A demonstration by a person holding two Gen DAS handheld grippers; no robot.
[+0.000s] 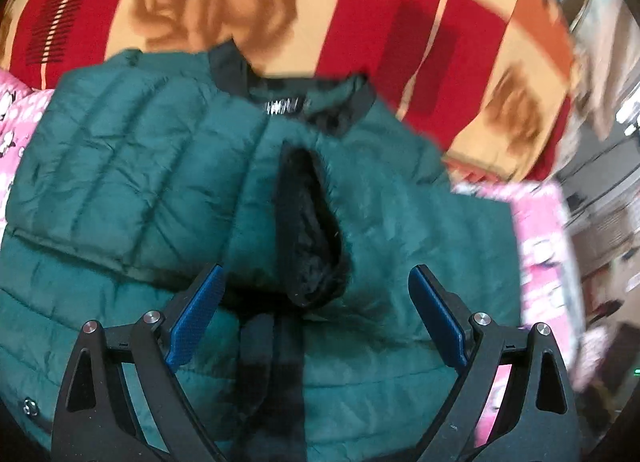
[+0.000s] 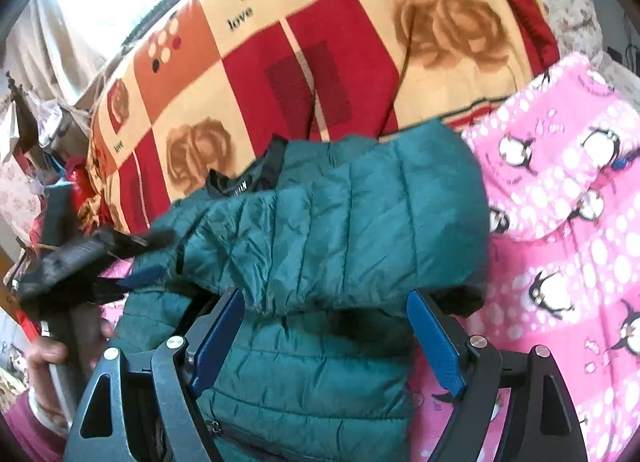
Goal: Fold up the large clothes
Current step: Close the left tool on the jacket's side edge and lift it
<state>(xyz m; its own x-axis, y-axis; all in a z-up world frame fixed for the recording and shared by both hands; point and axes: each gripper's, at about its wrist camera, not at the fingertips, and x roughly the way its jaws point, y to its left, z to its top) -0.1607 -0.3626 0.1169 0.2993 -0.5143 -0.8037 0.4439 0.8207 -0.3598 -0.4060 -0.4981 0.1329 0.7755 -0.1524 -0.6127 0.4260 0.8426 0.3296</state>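
Green jacket (image 1: 168, 166) lies seemingly just beyond both spread, empty hand-held grippers (image 1: 316, 278) (image 2: 326, 302).

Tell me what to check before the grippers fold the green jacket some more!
1. Left gripper empty and open: ok.
2. Right gripper empty and open: ok.
3. One sleeve already folded across the green jacket: ok.
4. Front closed flat: not ok, it gapes and the black lining shows.
5. Jacket fully on the pink penguin blanket: not ok, the collar lies over the red and cream blanket.
6. Bottom hem straight: cannot tell, hidden.
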